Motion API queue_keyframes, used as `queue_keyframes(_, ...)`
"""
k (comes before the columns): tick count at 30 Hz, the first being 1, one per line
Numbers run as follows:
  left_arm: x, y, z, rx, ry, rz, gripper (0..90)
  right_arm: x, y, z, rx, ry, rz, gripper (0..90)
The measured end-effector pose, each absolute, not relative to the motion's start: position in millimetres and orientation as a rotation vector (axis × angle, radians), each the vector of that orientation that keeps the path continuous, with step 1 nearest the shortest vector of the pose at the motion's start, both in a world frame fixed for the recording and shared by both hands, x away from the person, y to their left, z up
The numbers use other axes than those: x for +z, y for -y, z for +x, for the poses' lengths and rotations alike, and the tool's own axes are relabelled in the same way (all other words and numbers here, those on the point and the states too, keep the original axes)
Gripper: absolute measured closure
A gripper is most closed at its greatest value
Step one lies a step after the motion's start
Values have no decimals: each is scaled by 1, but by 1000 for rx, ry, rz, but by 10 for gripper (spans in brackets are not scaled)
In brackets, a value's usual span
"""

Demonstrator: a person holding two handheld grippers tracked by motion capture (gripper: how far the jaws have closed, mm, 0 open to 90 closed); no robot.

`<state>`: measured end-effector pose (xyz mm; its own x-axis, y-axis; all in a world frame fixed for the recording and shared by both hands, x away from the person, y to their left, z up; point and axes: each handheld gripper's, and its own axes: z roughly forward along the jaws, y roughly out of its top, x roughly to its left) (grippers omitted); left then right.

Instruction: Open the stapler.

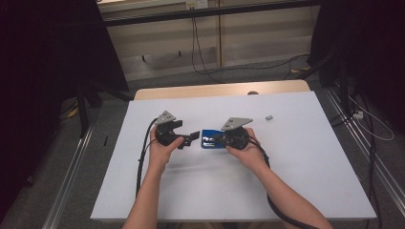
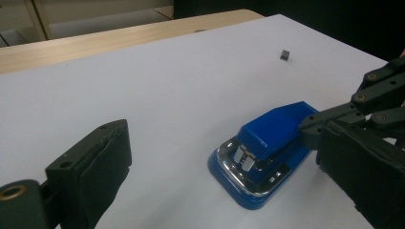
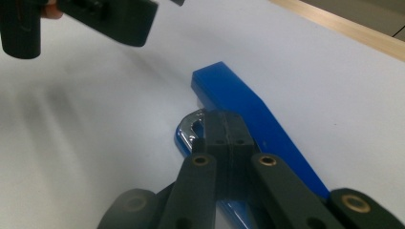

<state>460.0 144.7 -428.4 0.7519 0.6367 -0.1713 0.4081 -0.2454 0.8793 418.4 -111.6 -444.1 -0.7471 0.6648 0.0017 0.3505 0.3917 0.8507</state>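
A blue stapler [image 1: 207, 140] with a chrome front [image 2: 241, 160] lies flat on the white table [image 1: 215, 191], between the two hands. My left gripper [image 1: 188, 138] is open just left of it. In the left gripper view its jaws stand wide apart [image 2: 219, 136], and the stapler [image 2: 274, 129] lies ahead of them, nearer the right jaw. My right gripper [image 1: 217, 138] comes in from the right. Its jaws are shut, pads pressed together [image 3: 224, 119] with nothing between them, right over the stapler [image 3: 239, 95]. Its tips [image 2: 310, 129] touch the stapler's rear end.
A small grey block [image 1: 269, 117] lies on the table beyond the right hand, also seen far off in the left gripper view [image 2: 285, 54]. A wooden strip [image 1: 219, 89] runs along the table's far edge. Black cables trail from both grippers toward the near edge.
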Motion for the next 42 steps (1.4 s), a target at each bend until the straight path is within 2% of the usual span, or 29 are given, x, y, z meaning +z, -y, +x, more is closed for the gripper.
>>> queue_keyframes(2,-429,-146,461,281,-826,1898,73,-446,107,419,1284,-2327,873,900)
queue_keyframes(3,-429,-147,461,292,-829,1906,133,-450,103,419,1264,-2333,867,900)
queue_keyframes(7,-430,-145,460,299,-822,1931,192,-455,99,419,1239,-2346,858,900)
queue_keyframes(11,-432,-142,459,293,-809,1957,348,-458,96,419,1212,-2348,836,900)
queue_keyframes(13,-435,-140,459,267,-801,2002,475,-460,94,420,1180,-2357,821,900)
queue_keyframes(17,-440,-136,460,239,-791,2038,587,-460,93,420,1169,-2356,817,900)
queue_keyframes(18,-441,-134,459,229,-789,2047,680,-459,92,419,1141,-2362,786,900)
queue_keyframes(20,-443,-133,460,212,-784,2055,712,-459,92,419,1134,-2363,779,900)
queue_keyframes(21,-444,-132,460,203,-776,2059,783,-460,92,419,1139,-2362,783,900)
queue_keyframes(27,-446,-126,461,176,-747,2074,879,-460,92,419,1143,-2355,793,900)
queue_keyframes(42,-450,-120,465,145,-713,2056,900,-464,95,420,1210,-2326,856,900)
